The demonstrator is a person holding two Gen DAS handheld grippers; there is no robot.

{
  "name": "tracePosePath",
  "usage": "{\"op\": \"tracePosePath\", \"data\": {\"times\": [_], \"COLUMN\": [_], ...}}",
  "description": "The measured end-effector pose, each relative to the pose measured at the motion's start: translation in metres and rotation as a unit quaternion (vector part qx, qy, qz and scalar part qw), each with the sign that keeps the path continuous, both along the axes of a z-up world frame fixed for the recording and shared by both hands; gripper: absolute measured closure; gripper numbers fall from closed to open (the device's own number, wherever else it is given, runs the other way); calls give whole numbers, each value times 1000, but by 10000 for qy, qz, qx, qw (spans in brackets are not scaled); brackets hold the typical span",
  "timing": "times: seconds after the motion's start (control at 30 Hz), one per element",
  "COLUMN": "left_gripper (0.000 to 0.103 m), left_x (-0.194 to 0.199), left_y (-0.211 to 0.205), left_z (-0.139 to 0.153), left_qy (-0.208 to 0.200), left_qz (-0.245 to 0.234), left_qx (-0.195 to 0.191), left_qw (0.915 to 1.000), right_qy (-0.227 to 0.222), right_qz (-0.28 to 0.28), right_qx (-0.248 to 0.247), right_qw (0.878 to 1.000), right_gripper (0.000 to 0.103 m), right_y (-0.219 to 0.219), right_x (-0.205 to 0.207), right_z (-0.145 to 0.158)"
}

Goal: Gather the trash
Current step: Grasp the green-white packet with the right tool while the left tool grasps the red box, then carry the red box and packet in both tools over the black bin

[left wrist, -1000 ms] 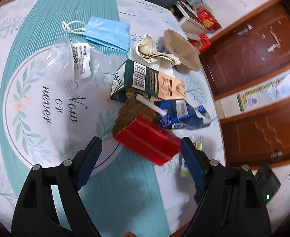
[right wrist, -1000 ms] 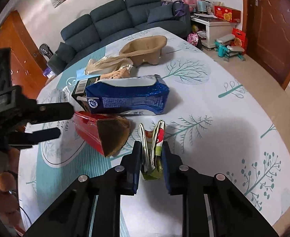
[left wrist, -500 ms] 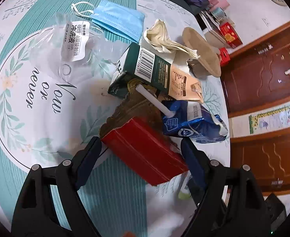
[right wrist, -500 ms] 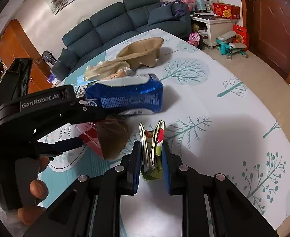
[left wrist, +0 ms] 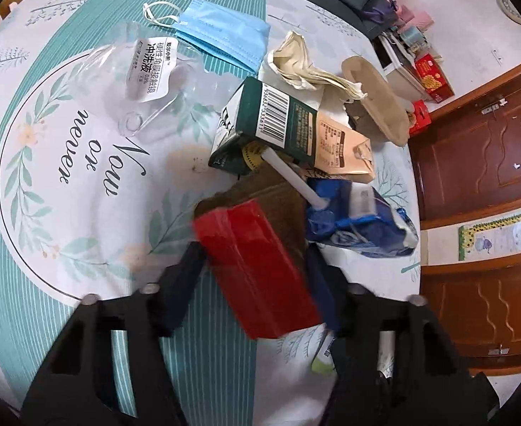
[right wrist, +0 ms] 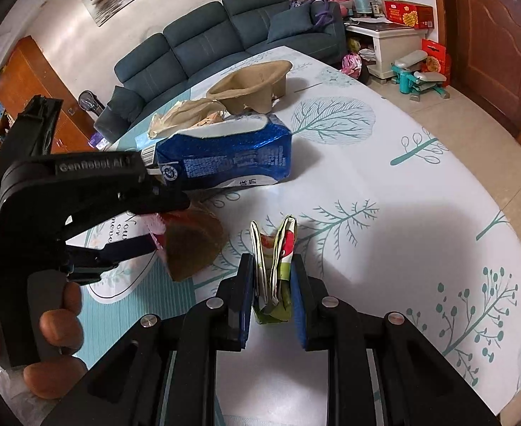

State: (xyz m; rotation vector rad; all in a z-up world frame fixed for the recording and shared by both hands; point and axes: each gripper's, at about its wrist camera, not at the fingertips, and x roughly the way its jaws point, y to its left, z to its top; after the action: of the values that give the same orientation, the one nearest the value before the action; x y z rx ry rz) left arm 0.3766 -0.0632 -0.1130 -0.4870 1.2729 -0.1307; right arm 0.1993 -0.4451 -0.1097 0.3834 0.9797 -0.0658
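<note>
Red carton (left wrist: 256,269) lies on the desk (left wrist: 82,213), torn brown end toward the other litter. Left tool (left wrist: 255,284) straddles it, jaws closing; pads look to be at its sides, contact blurred. Just beyond it: blue pouch (left wrist: 359,227) with a white straw (left wrist: 292,177), green carton (left wrist: 288,131), crumpled paper (left wrist: 306,67), brown cup tray (left wrist: 374,99). Farther off, clear plastic bag (left wrist: 146,71) and blue face mask (left wrist: 224,32). Right tool (right wrist: 271,298) pressed together, pinching a folded wrapper (right wrist: 274,269) standing on the desk, near the red carton.
</note>
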Motion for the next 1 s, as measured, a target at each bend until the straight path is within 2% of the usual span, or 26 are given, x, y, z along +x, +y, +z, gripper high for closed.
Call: {"op": "tracePosePath", "data": {"times": [0.03,0.1,0.2,0.47,0.73,0.87,1.0], "left_gripper": [60,79,88,92,92,92,92], "left_x": [-1,-4,-10,-42,-96,-123,-157], "left_y": [2,-2,-1,21,39,44,52], "left_z": [1,5,10,17,43,52,67], "left_qy": [-9,-108,-201,-215,-445,-420,-487], "left_qz": [-24,-174,-433,-884,-1483,-1636,-1933], "left_qx": [-34,27,141,230,381,323,289], "left_qw": [10000,9998,9988,9956,9872,9851,9795], "right_qy": [-8,-36,-81,-177,-264,-285,-289], "right_qz": [3,15,43,227,544,740,933], "right_qx": [-6,-6,-24,-141,-165,-146,-156], "right_qw": [10000,10000,10000,9995,9980,9967,9951], "right_gripper": [84,83,83,84,83,83,83], "right_y": [0,1,1,12,27,39,50], "right_x": [0,-4,-7,-31,-68,-89,-116], "right_z": [1,5,11,32,52,60,69]}}
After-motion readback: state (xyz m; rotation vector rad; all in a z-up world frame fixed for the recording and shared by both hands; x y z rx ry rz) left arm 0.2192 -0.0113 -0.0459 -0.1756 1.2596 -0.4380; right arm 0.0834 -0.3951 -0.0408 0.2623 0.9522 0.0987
